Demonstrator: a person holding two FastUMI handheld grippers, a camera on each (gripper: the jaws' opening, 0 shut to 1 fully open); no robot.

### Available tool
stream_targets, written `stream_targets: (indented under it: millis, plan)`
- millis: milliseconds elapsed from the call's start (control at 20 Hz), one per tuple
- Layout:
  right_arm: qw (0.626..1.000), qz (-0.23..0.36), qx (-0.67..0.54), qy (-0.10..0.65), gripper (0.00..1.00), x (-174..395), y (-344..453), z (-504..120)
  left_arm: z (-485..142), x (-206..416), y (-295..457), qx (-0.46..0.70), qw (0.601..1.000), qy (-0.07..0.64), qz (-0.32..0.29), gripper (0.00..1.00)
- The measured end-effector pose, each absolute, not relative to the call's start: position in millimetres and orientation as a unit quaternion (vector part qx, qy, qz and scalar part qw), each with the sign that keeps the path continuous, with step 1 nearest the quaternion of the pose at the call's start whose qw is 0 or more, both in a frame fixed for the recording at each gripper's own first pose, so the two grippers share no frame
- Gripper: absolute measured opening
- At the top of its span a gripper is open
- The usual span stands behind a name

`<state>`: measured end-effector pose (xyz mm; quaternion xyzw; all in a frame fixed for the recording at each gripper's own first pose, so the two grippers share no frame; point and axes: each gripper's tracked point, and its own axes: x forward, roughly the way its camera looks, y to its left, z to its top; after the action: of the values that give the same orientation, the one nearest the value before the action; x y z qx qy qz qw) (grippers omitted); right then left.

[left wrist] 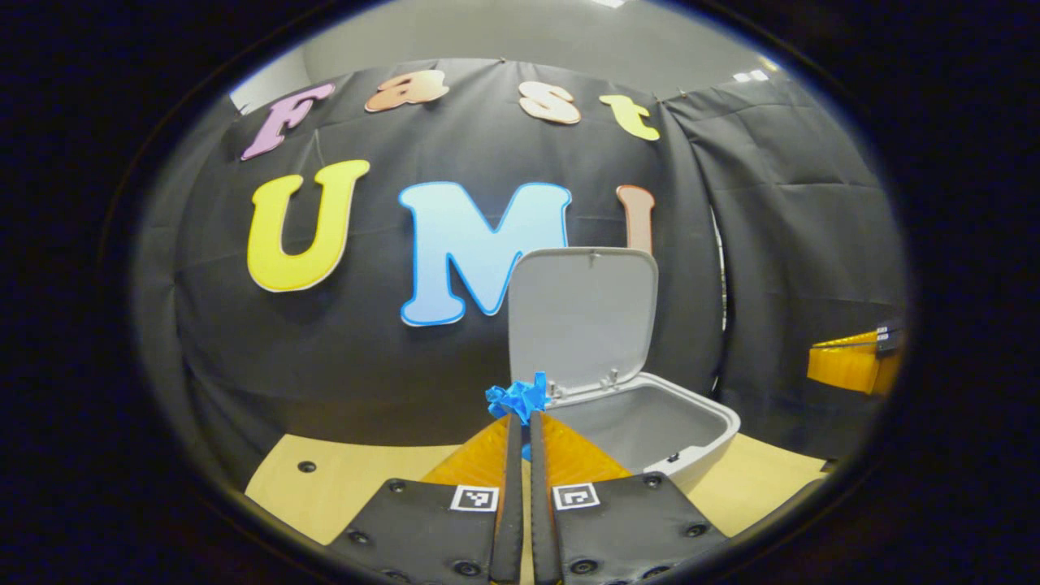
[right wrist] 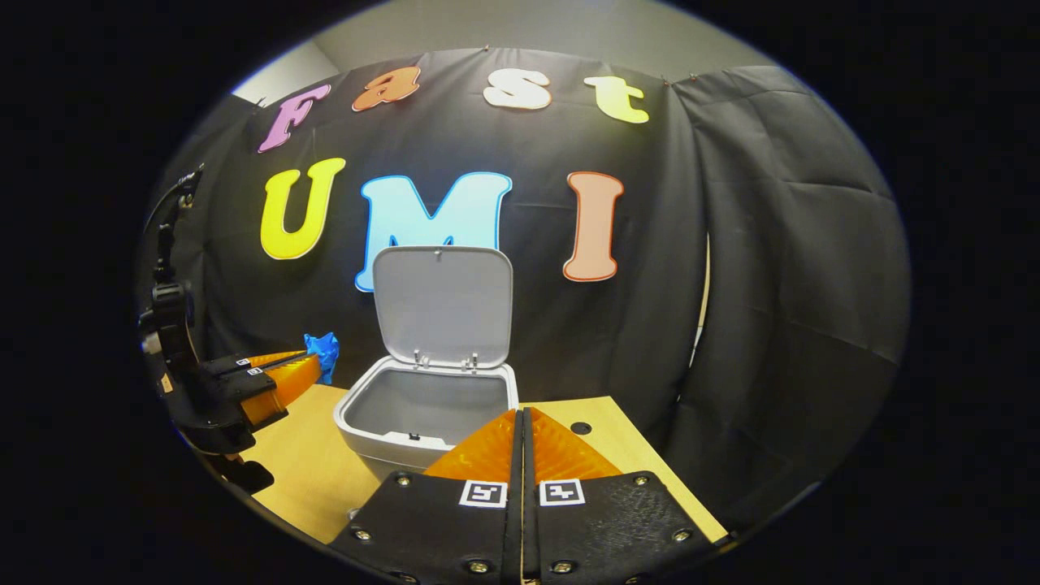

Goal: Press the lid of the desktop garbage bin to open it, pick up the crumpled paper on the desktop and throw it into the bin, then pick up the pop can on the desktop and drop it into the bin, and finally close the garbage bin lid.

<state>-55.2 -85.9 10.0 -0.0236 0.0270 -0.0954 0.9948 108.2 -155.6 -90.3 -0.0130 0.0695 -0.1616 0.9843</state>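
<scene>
nearest, the left gripper (left wrist: 521, 422) pinches crumpled blue paper (left wrist: 517, 397) above the pale wooden tabletop (left wrist: 357, 479), left of the open grey plastic bin (right wrist: 431, 406) with upright lid (right wrist: 443, 305). right gripper (right wrist: 522, 422) hovers pressed together, empty, before black cloth walls (right wrist: 780, 284).

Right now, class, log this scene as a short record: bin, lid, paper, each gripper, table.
bin: open, inside looks empty
lid: raised upright at the back
paper: blue, crumpled, pinched in the left gripper, held beside the bin
right gripper: shut, holding nothing, in front of the bin
table: light wood, bin stands on it
</scene>
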Motion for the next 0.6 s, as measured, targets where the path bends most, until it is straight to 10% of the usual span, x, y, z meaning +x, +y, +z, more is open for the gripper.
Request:
stream_targets:
  millis: [400, 600]
  plan:
    - [0.992, -0.123, -0.002, 0.035, 0.00, -70.4, -108.8, -2.8, -98.8, 110.1, -202.1, 0.000, 0.978, 0.079, -0.195, 0.10]
    - [0.991, -0.129, 0.009, 0.041, 0.00, -74.0, -116.0, -9.2, -104.6, 108.1, -204.5, 0.002, 0.975, 0.086, -0.203, 0.33]
